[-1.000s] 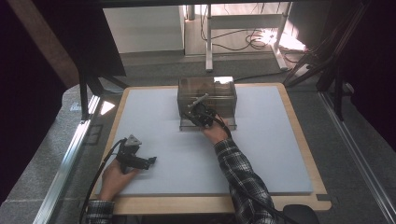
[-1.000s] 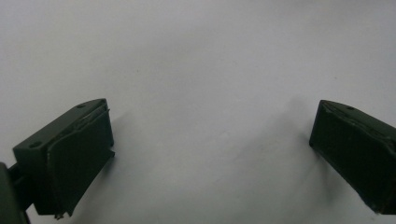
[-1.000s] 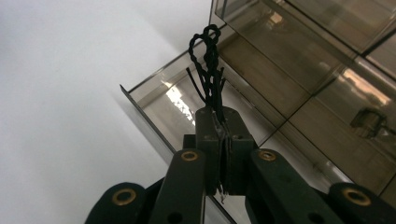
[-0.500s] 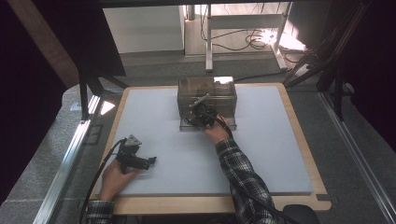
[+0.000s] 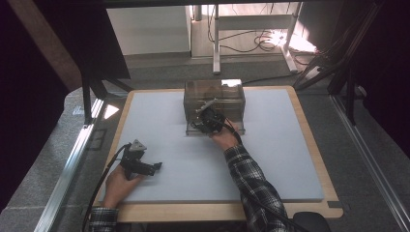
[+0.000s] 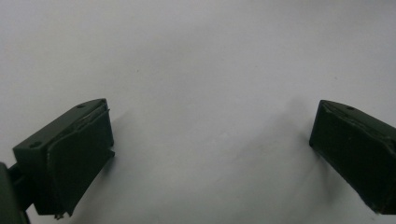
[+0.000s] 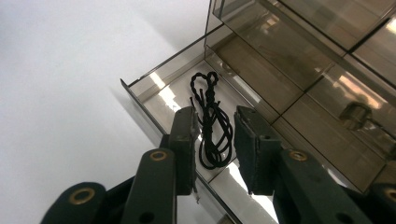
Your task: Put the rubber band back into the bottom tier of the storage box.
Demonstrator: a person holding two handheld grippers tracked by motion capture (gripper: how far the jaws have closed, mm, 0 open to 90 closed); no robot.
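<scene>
Cord [image 7: 211,122], black and braided, is lying in a loose bundle on the floor of the pulled-out drawer [image 7: 159,95] of the smoked-plastic organiser [image 5: 214,99], and in the right gripper view we are seeing it directly between and just beyond our two jaws. Its long axis is running from about seven o'clock, down at the jaw tips, up to about twelve o'clock, where its knotted loop is ending near the drawer's back wall. That axis is lying nearly in line with the reach of the right gripper [image 7: 214,140], so the jaws are straddling the bundle across its narrow width, one pad on each side. The jaws are standing partly open, with a gap a little wider than the bundle, and they are not pinching it; whether a pad is already brushing the strands we cannot tell.

We are judging that the coming move is a short push down along twelve o'clock and then a squeeze, with no turn of the wrist needed.

On the high view the right gripper [image 5: 209,120] is working at the drawer front, while the left gripper [image 5: 138,162] is resting well apart at about eight o'clock from the organiser, on the pale mat [image 5: 270,159]. Its jaws are spread wide over bare mat, holding nothing. The right hand is clearly the nearer one.
</scene>
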